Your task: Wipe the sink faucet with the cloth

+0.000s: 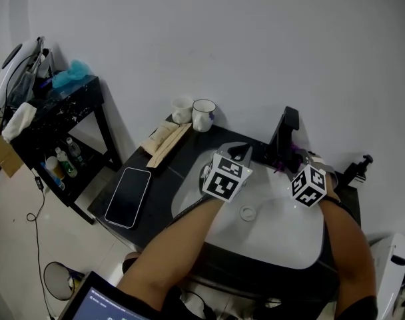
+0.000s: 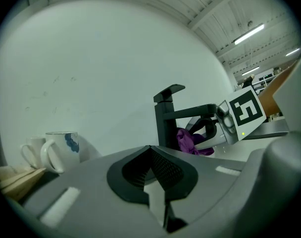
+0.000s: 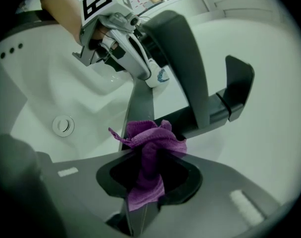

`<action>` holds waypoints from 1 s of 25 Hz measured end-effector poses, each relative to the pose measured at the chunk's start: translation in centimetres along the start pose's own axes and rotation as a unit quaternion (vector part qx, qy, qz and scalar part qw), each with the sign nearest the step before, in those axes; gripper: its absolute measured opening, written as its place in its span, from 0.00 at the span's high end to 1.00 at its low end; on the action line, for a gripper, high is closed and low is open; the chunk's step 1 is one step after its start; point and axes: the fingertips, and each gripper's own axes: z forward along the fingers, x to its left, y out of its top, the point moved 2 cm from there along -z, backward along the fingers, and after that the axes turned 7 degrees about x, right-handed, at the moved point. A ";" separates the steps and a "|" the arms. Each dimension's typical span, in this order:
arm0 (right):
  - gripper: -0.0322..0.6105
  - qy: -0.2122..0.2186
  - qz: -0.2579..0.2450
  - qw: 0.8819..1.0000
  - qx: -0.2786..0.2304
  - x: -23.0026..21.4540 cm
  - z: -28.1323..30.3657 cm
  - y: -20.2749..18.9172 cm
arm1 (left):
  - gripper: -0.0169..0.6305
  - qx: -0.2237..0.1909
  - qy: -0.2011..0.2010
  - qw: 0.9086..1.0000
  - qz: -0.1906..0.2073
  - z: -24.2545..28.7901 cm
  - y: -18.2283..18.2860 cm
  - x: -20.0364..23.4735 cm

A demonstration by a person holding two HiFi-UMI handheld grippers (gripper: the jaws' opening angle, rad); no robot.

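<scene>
Currently, a crumpled purple cloth [image 3: 150, 138] is clamped in the right gripper [image 3: 144, 157] and held against the spout of the black faucet [image 3: 225, 108] at the rear edge of the sink [image 1: 282, 239]; the left gripper [image 2: 151, 151] is seen closed, with nothing between its jaws.
</scene>
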 end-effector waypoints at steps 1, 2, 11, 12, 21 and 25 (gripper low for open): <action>0.78 -0.001 0.005 1.000 0.000 0.0 0.0 0.0 | 0.95 0.000 0.001 1.000 0.000 0.0 0.1 0.0; 0.78 -0.003 0.012 1.000 0.000 -0.1 -0.2 0.0 | 0.95 -0.001 0.002 1.000 0.000 0.0 0.1 0.1; 0.78 0.002 0.259 0.963 -0.079 0.4 -7.5 1.5 | 0.95 -0.042 0.039 0.998 0.000 -2.0 1.9 1.4; 0.78 0.005 0.282 0.955 -0.088 1.0 -8.2 1.7 | 0.95 -0.050 0.046 0.998 0.002 -2.5 2.3 1.6; 0.79 0.050 0.545 0.811 -0.208 3.9 -9.7 8.2 | 0.95 -0.129 0.094 0.987 -0.003 -9.1 5.8 3.6; 0.79 0.031 0.664 0.707 -0.240 2.7 -7.1 10.2 | 0.95 -0.160 0.138 0.978 -0.006 -11.9 6.5 5.8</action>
